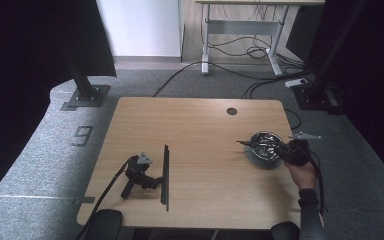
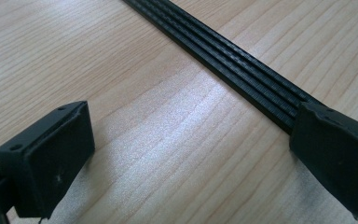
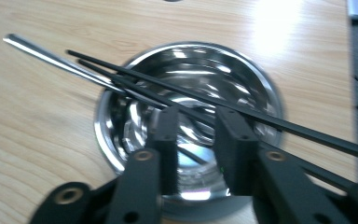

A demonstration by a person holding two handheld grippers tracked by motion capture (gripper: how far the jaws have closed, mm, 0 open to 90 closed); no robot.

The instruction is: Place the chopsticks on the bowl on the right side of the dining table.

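A steel bowl [image 1: 251, 156] [image 3: 265, 84] stands near the table's right edge. Thin black sticks [image 1: 244, 144] [image 3: 121, 65] and a silver handle [image 3: 51, 53] lie across it, poking out to the left. A hand holds my right gripper [image 1: 274, 148] [image 3: 196, 114] over the bowl. Its jaws stand a narrow gap apart; the sticks run crosswise at the tips and no pad visibly presses on one. My left gripper [image 1: 156, 180] [image 2: 193, 109] rests open on the table, nothing between its jaws. One jaw sits against a long black ribbed strip [image 1: 165, 170] [image 2: 223, 58].
The wooden table [image 1: 200, 130] has a round cable hole [image 1: 231, 111] at the back right. The left gripper's cable [image 1: 107, 187] trails off the front edge. Beyond the table are grey carpet, floor cables, black stand feet [image 1: 86, 95] and another desk.
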